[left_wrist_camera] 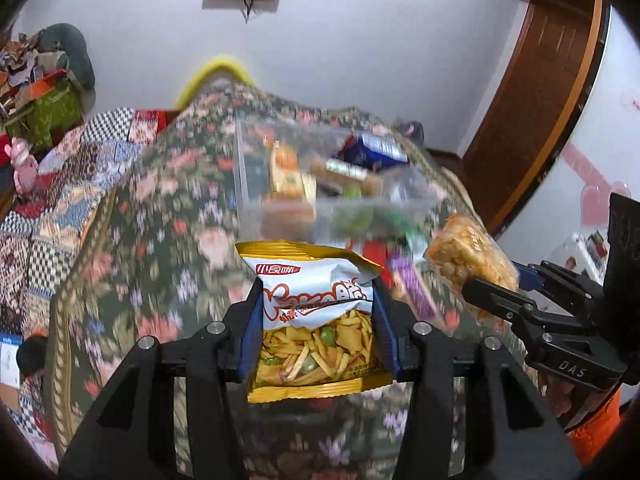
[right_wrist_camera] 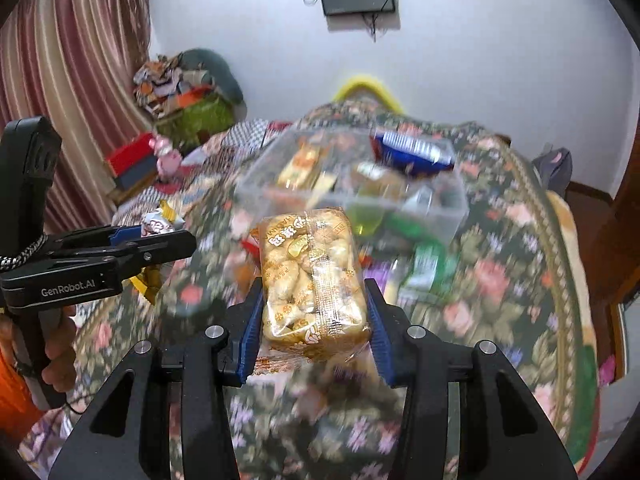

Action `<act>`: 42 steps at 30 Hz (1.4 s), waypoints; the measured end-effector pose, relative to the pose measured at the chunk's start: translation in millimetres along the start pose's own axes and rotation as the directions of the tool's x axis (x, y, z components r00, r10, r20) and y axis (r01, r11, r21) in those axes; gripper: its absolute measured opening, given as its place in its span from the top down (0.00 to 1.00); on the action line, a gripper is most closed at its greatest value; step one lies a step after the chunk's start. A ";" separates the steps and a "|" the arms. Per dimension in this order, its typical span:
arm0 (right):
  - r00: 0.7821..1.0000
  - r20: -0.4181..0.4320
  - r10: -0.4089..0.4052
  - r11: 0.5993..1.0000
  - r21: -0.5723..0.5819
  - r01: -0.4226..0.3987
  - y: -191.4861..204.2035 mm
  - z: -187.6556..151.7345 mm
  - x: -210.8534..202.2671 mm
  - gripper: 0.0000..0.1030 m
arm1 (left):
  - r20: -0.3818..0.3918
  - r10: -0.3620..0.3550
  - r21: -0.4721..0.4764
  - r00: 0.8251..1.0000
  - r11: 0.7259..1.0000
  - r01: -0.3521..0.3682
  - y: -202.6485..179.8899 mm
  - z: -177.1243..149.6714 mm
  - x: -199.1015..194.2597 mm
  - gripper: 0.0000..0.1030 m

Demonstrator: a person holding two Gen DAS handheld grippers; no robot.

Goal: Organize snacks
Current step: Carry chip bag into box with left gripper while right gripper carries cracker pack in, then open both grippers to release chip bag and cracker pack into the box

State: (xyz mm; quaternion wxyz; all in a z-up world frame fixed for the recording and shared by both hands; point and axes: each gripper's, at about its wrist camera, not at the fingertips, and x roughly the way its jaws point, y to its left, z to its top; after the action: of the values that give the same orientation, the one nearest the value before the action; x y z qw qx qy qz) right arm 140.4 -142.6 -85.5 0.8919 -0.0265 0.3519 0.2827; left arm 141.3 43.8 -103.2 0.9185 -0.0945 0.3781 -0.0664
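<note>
A white-and-yellow snack bag [left_wrist_camera: 316, 312], a golden clear-wrapped pack [right_wrist_camera: 314, 280], and a dark floral cloth [left_wrist_camera: 168, 216].

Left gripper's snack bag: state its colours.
White and yellow snack bag with red lettering; left wrist view.

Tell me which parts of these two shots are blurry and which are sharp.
Left wrist view: the left gripper and its yellow snack bag are sharp; the floral tablecloth and clear box are motion-smeared. Right wrist view: the right gripper and its golden snack pack are crisp, the clear box and cloth streaked. Both show fisheye bending at the edges.
</note>
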 end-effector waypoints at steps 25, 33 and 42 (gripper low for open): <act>0.999 -0.006 -0.033 0.999 0.027 0.033 -27.3 89.9 101.5 0.58 | 0.002 0.084 0.007 0.996 0.996 -0.084 33.3 102.1 103.0 0.53; 0.998 -0.056 -0.028 0.999 0.015 0.029 -31.6 95.5 132.7 0.58 | -0.022 0.111 0.007 0.994 0.994 -0.111 43.6 116.7 137.1 0.53; 0.996 -0.081 -0.032 0.999 -0.021 0.030 -28.7 97.5 141.6 0.57 | -0.024 0.124 0.015 0.992 0.992 -0.123 41.7 123.6 145.8 0.41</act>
State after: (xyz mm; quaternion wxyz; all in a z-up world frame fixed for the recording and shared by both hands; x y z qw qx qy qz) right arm 299.0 -73.9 -107.7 0.8809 -0.0520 0.3845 0.2710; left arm 333.6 71.5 -126.0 0.9168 -0.0639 0.3941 -0.0132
